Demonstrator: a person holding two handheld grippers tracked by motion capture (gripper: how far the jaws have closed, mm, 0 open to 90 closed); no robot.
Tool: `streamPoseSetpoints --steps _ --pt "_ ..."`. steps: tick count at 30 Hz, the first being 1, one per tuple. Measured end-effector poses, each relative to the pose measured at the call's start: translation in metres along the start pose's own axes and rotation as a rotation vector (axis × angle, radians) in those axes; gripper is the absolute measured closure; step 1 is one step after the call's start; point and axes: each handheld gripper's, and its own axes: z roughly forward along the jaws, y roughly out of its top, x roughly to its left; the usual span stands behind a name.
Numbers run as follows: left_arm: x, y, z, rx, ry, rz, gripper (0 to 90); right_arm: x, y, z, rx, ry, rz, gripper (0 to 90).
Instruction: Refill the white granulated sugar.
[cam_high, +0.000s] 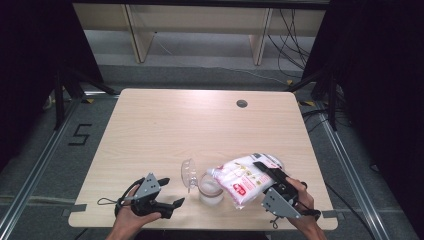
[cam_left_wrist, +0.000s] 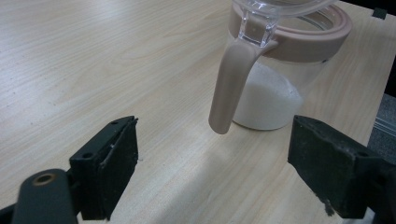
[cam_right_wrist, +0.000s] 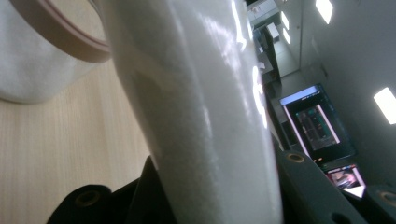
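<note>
My left gripper (cam_high: 170, 192) sat with jaws wide and empty, just short of the jar (cam_high: 210, 189) near the table's (cam_high: 165, 125) front edge. The right gripper (cam_high: 270, 172) clamped the bag (cam_high: 245, 176), tilted over the jar; its mouth was hidden, probably above the rim.

Two forearms enter from the near edge of the table, each hand wrapped around a black two-jaw gripper topped with a grey three-cornered plate. The left gripper (cam_high: 172, 192) lies low by the table's near left corner, pointing toward the right, its jaws spread wide with nothing between them. The right gripper (cam_high: 266, 169) is angled up and away toward the left, the right hand (cam_high: 298, 196) behind it, its jaws clamped on what it carries. The hands are well apart.
</note>
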Motion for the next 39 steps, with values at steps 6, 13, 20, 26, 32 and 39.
streamPoseSetpoints --steps 6,13,20,26,32,39 --pt "-0.001 -0.001 0.000 -0.006 -0.001 -0.030 15.7 0.002 -0.002 0.002 -0.011 0.009 0.039 72.4" --pt "0.000 0.000 0.000 -0.002 -0.002 -0.024 15.7 0.005 0.006 -0.001 0.004 -0.005 -0.064 73.3" --pt "0.000 0.000 0.001 -0.008 -0.002 -0.010 15.7 0.010 0.013 0.000 0.020 -0.022 -0.178 73.5" --pt "0.000 0.000 0.000 -0.006 0.002 -0.010 15.7 0.011 0.015 0.003 0.029 -0.007 -0.235 73.6" --pt "-0.002 -0.001 0.001 -0.004 0.004 -0.033 15.7 0.013 0.010 0.006 0.008 0.012 -0.101 73.8" --pt "-0.002 -0.001 0.001 -0.004 0.003 -0.033 15.8 0.007 0.005 0.009 -0.026 0.037 -0.030 74.0"
